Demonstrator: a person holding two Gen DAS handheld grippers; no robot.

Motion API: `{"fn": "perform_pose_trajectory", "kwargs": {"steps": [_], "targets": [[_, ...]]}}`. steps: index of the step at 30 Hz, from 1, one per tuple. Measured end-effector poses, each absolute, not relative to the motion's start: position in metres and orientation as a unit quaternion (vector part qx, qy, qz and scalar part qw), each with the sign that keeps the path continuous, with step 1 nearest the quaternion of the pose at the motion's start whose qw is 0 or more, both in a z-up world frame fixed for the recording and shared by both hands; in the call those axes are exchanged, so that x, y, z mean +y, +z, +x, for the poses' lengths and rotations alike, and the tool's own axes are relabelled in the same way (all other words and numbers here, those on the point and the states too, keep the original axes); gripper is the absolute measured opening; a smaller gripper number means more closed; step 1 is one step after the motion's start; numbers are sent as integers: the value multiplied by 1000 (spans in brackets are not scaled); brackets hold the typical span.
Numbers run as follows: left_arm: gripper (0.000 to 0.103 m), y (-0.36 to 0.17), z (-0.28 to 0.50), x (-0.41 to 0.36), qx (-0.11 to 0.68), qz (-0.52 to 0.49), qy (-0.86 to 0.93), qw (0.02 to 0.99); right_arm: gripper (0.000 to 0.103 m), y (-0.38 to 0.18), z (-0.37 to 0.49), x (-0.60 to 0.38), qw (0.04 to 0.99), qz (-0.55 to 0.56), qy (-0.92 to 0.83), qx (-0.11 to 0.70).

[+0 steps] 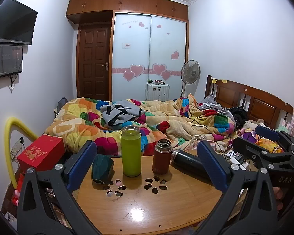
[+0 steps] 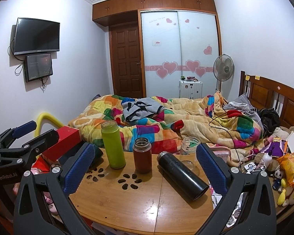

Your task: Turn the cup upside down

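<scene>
Green bottle (image 1: 131, 151) and brown flask (image 1: 162, 156) beside teal cup (image 1: 102, 168)

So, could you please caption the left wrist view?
Open left gripper facing tilted dark green cup on wooden table.

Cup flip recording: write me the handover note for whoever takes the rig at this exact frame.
Left claw: open, holding nothing, above the near part of the table.
Right claw: open, holding nothing, also back from the cups.
On the table: dark green cup far left, tilted with its opening down; green bottle and brown bottle upright, uncapped; black flask on its side; glass jar behind it.
Done: no grasp yet.
Left: grasp a cup and stand it upside down.
</scene>
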State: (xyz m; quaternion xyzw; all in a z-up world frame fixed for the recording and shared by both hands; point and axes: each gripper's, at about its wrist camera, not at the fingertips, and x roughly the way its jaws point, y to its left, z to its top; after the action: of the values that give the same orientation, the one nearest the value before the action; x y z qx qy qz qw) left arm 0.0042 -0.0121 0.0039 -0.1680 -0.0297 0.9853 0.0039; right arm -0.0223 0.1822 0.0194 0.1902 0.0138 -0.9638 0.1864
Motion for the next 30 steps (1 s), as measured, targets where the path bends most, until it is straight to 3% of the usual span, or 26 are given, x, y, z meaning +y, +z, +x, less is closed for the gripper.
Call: {"fn": "perform_pose_trajectory", "kwargs": {"steps": [30], "targets": [[103,2,4,-6,-18,-166,986,6,103,21,-23,182,188,190,-964,9]]}}
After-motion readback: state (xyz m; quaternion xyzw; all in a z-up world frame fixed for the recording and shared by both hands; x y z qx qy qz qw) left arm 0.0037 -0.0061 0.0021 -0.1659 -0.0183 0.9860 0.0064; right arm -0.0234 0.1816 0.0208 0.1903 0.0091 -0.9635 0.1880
